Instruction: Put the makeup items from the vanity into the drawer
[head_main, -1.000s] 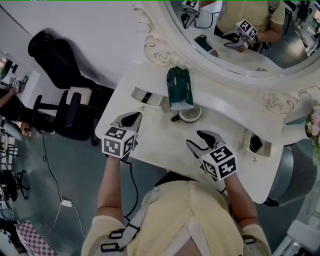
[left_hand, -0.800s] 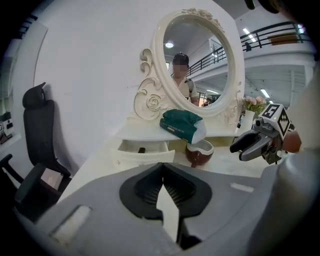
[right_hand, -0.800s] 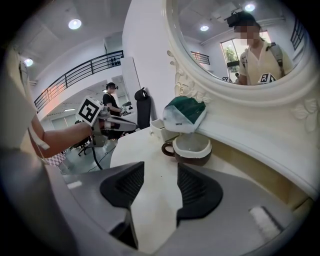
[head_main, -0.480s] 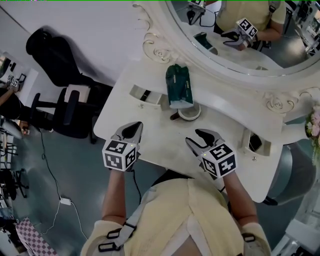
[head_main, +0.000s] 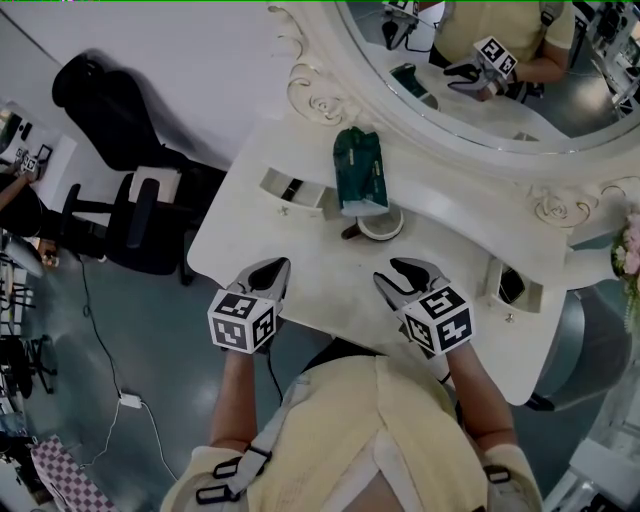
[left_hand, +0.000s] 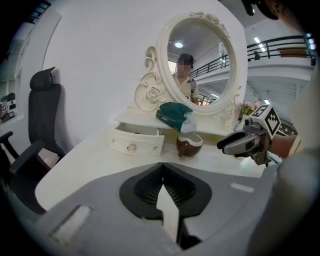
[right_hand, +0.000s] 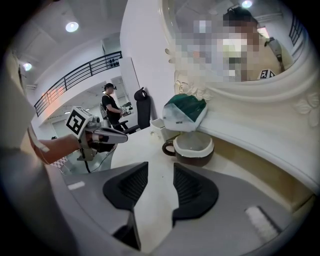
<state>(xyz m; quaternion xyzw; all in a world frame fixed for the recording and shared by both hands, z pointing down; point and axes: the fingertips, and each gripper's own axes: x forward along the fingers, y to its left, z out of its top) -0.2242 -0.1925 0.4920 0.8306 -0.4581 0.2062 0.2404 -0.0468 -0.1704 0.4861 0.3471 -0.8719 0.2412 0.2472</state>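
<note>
Though resting on the raised shelf below the mirror (head_main: 480, 100), juts out past its front edge: pouch (head_main: 360, 168), one, dark green, glossy and crumpled, with a pale lower end. Leans out over cup (head_main: 381, 224), one, brown outside, white inside, handle to the left in the head view, standing on vanity top (head_main: 320, 265) just under the pouch's pale end; contact between the two not determinable.

Drawers, two, white, both pulled open. Left drawer (head_main: 295, 190): just beside the pouch, round knob on its front, something dark inside, not identifiable. Right drawer (head_main: 510, 285): at the right end of the top, well apart from the pouch, likewise with something dark inside.

Grippers, two, grey, one marker cube each, both at the near edge of the top, well short of pouch and cup. Left gripper (head_main: 270, 270): jaws pressed together, nothing pinched. Right gripper (head_main: 386, 274): jaws partly spread, just been closing, only bare tabletop between them.

Also listed: office chair (head_main: 110, 110), one, black, on the floor to the left of the vanity.
</note>
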